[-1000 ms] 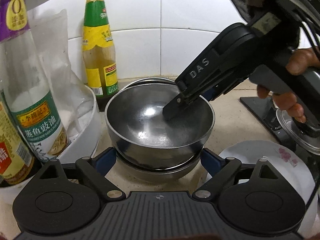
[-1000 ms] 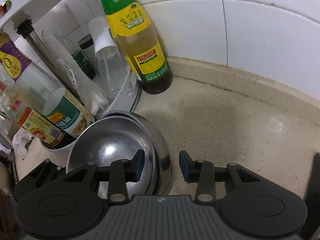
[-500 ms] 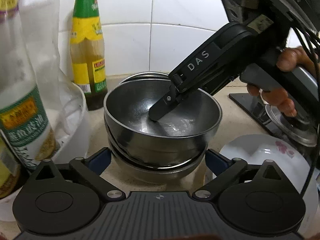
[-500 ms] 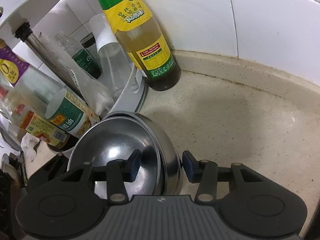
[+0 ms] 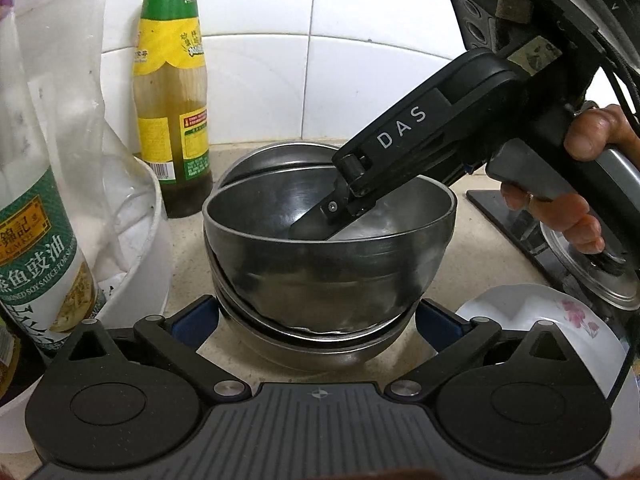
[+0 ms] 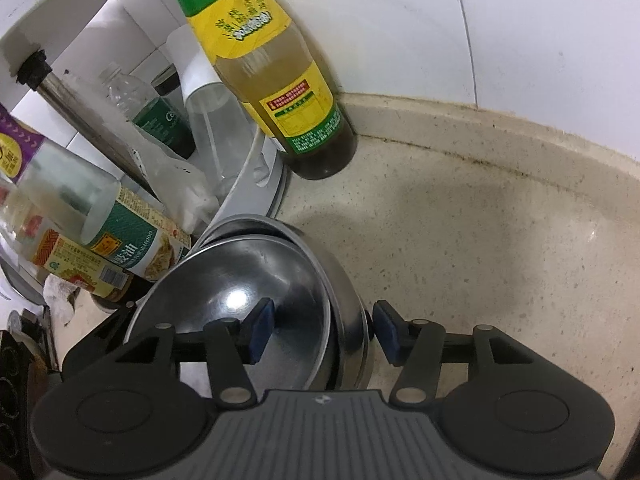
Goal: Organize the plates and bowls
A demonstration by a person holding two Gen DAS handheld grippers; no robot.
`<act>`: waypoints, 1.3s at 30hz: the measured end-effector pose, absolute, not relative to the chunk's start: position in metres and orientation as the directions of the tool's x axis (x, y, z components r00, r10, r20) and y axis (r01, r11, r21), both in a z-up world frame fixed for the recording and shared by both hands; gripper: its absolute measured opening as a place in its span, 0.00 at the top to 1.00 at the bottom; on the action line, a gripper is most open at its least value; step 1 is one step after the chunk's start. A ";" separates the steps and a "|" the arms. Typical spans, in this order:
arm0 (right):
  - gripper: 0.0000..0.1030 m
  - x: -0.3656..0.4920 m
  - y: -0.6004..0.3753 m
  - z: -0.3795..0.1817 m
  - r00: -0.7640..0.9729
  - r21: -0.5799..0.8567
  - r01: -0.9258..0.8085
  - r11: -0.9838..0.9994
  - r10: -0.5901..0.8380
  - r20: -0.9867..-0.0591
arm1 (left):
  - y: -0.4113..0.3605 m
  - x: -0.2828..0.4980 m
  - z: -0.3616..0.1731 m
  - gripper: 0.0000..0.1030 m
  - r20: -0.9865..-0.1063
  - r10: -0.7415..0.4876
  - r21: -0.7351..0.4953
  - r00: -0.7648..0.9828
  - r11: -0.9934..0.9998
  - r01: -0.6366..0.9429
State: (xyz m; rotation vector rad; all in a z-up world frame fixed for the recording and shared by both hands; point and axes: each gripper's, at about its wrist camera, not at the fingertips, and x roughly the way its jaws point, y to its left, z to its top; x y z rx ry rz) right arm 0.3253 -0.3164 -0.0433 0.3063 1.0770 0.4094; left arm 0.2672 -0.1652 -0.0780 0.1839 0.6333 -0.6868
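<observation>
A stack of steel bowls (image 5: 328, 276) stands on the counter; the top bowl (image 5: 280, 204) sits tilted in the ones below. My left gripper (image 5: 318, 320) is open, its blue pads on either side of the stack's base. My right gripper (image 6: 324, 328) straddles the stack's right rim (image 6: 352, 312) with a gap on both sides: one finger (image 5: 316, 220) inside the top bowl, one outside. The bowls also show in the right wrist view (image 6: 248, 292). A white flowered bowl (image 5: 560, 320) sits at lower right of the left wrist view.
A green-and-yellow sauce bottle (image 5: 172, 92) stands behind the stack by the tiled wall. A white rack (image 5: 140, 264) with a soy sauce bottle (image 5: 36, 248) and a plastic bag is at left. A stove with a steel lid (image 5: 592, 272) is at right.
The left wrist view has dropped and come closer to the stack. The top bowl has tipped and settled lower into the stack. The right gripper stays over the rim.
</observation>
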 end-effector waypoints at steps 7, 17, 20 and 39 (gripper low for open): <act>0.50 0.320 -0.318 -0.043 0.419 0.437 -0.155 0.886 0.459 -0.783 | -0.171 0.265 -0.075 0.00 -0.616 -0.509 -0.044 0.602 0.785 0.618; 0.50 0.314 -0.327 -0.041 0.431 0.457 -0.129 0.880 0.465 -0.774 | -0.175 0.264 -0.069 0.00 -0.610 -0.512 -0.044 0.604 0.784 0.620; 0.50 0.311 -0.328 -0.035 0.448 0.452 -0.136 0.881 0.462 -0.766 | -0.175 0.263 -0.063 0.00 -0.599 -0.517 -0.042 0.612 0.783 0.621; 0.51 0.230 -0.347 0.017 0.551 0.422 -0.137 0.896 0.423 -0.719 | -0.184 0.194 -0.022 0.00 -0.504 -0.574 0.032 0.645 0.733 0.679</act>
